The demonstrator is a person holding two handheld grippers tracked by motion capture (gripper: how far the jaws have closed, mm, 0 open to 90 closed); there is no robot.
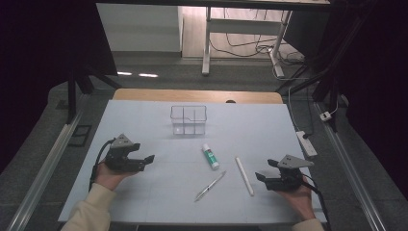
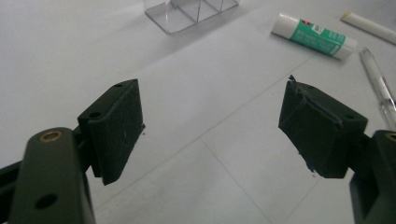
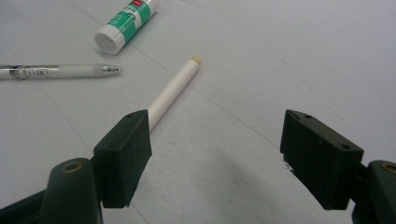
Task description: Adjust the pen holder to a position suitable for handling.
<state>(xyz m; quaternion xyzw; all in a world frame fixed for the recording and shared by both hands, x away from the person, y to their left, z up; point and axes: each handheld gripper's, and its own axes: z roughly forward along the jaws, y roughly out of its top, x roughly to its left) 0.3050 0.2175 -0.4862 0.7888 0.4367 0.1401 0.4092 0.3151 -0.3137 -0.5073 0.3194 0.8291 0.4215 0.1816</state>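
A clear plastic organiser (image 1: 188, 120) with compartments stands at the table's back middle, its corner seen in the left gripper view (image 2: 187, 14). In front of it lie a green-and-white glue stick (image 1: 210, 156) (image 2: 314, 35) (image 3: 127, 23), a white stick (image 1: 244, 175) (image 3: 172, 90) (image 2: 369, 24) and a clear pen (image 1: 210, 186) (image 2: 380, 91) (image 3: 56, 71). My left gripper (image 1: 146, 161) (image 2: 210, 126) rests open at the left, holding nothing. My right gripper (image 1: 267, 170) (image 3: 217, 158) rests open at the right, just right of the white stick, with nothing between its pads.
The white table top (image 1: 144, 130) has a wooden strip (image 1: 197, 95) along its far edge. A power strip (image 1: 306, 143) and cables lie off the right edge. A desk frame (image 1: 240, 36) stands on the floor beyond the table.
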